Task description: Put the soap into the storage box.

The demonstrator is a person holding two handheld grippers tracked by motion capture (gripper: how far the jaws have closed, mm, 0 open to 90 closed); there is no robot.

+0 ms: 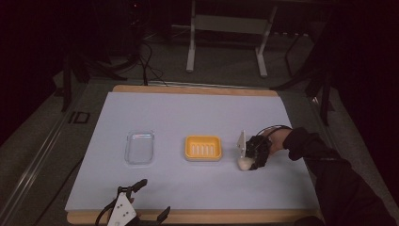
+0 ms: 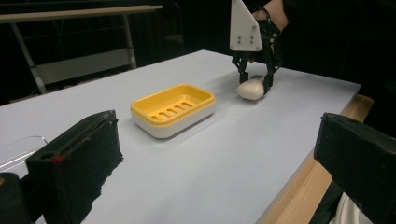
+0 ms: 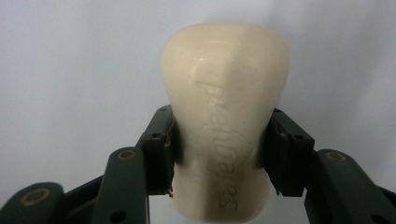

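Cream soap bar (image 3: 224,126) clamped between both jaws of right gripper (image 1: 249,157), resting on pale blue table cover (image 1: 197,113), just right of yellow soap dish (image 1: 203,148). Embossed lettering visible on soap face in right gripper view. Left gripper (image 1: 149,201) at near table edge, jaws spread wide, holding nothing. Clear plastic lid (image 1: 139,147) left of soap dish, well apart from soap. Wooden table edge (image 1: 235,216) exposed along near side.

Between the left tool's (image 2: 219,163) wide-apart black jaws lies the pale worktop (image 2: 224,154), bearing a yellow soap dish (image 2: 173,109) and, beyond, the right tool (image 2: 254,81) clamping cream soap (image 2: 250,88).
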